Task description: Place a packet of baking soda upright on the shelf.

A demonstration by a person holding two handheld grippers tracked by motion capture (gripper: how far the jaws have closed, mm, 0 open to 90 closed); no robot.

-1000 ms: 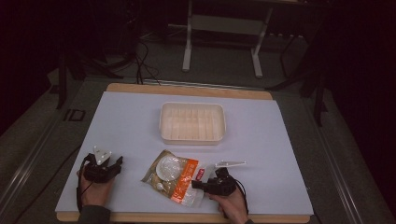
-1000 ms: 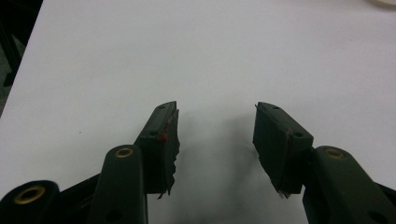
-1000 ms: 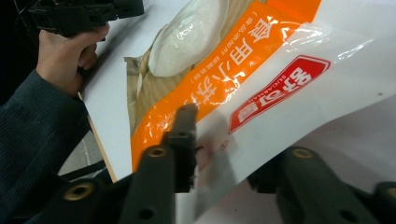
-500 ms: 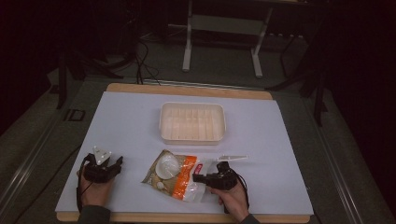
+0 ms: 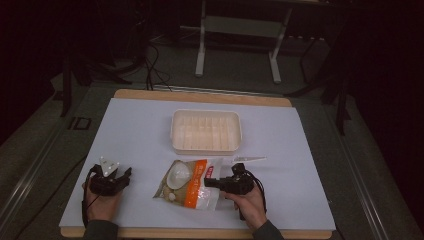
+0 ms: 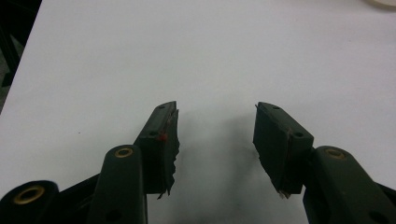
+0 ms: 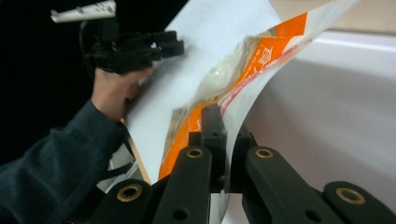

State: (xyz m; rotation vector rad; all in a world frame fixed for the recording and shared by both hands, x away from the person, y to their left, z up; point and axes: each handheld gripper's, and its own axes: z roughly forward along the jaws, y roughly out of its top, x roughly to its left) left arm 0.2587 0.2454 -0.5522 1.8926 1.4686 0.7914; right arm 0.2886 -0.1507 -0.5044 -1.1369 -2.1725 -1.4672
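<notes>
On the white table [image 5: 135, 130], the person's right gripper [image 5: 216, 182] has its jaws pressed together on the right edge of an orange-and-clear snack bag [image 5: 187, 182], which lies near the front edge between the two hands. In the right gripper view the bag [image 7: 243, 70] rises from between the closed jaws, its film curving up and away, with printed characters on the orange band. The left gripper [image 5: 125, 176] rests on the table well to the left of the bag, held in the left hand [image 5: 102, 202]; in the left gripper view its jaws stand wide apart with nothing between them, only bare tabletop [image 6: 210, 56]. A cream-coloured ribbed tray [image 5: 206, 131] sits behind the bag, toward the table's middle. A small white strip [image 5: 248, 159] lies just right of the bag.
</notes>
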